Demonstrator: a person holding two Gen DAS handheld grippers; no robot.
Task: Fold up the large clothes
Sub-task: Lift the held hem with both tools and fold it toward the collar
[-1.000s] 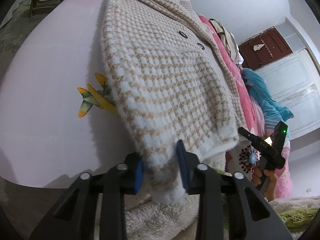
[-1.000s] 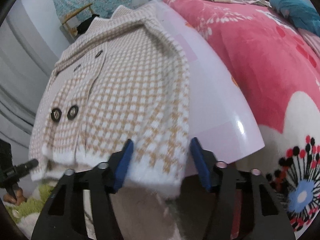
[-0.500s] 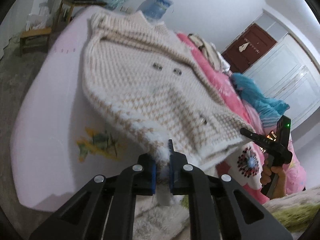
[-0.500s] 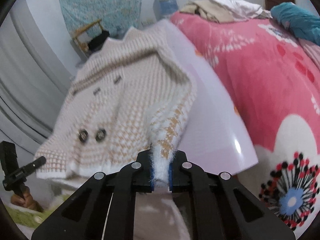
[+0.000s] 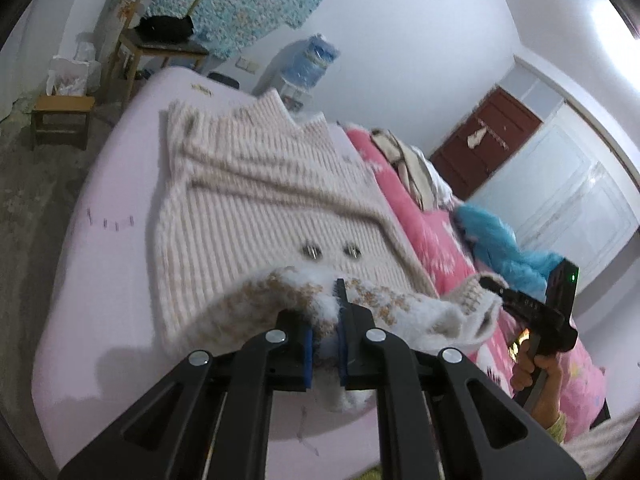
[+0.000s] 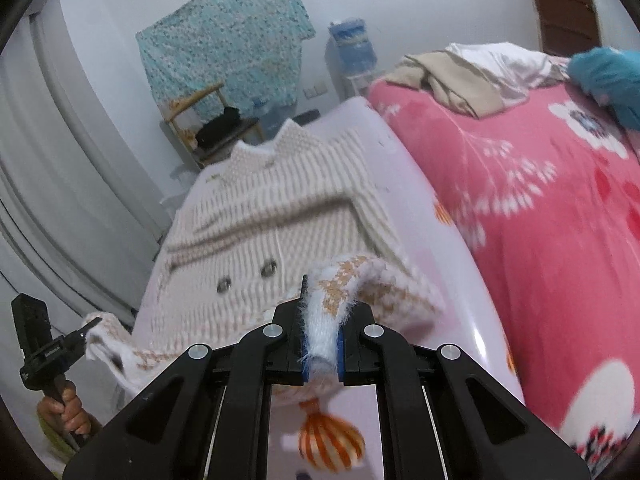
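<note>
A cream and tan houndstooth cardigan (image 5: 256,216) with dark buttons lies on a pale lilac sheet (image 5: 104,264); it also shows in the right wrist view (image 6: 280,216). My left gripper (image 5: 325,344) is shut on the fuzzy white hem at one bottom corner and holds it lifted over the body. My right gripper (image 6: 322,350) is shut on the other hem corner, also lifted. Each gripper shows in the other's view: the right one (image 5: 532,312) and the left one (image 6: 52,344), each holding the hem.
A pink floral blanket (image 6: 540,208) lies beside the sheet with loose clothes (image 6: 452,76) and a blue fleece (image 5: 500,248) on it. A wooden chair (image 5: 160,40), a stool (image 5: 60,116) and a water bottle (image 5: 312,60) stand beyond the bed's far end.
Both grippers closed on the hem corners, then lifted them and carried them up over the cardigan toward the collar. The bottom edge now folds over the buttons.
</note>
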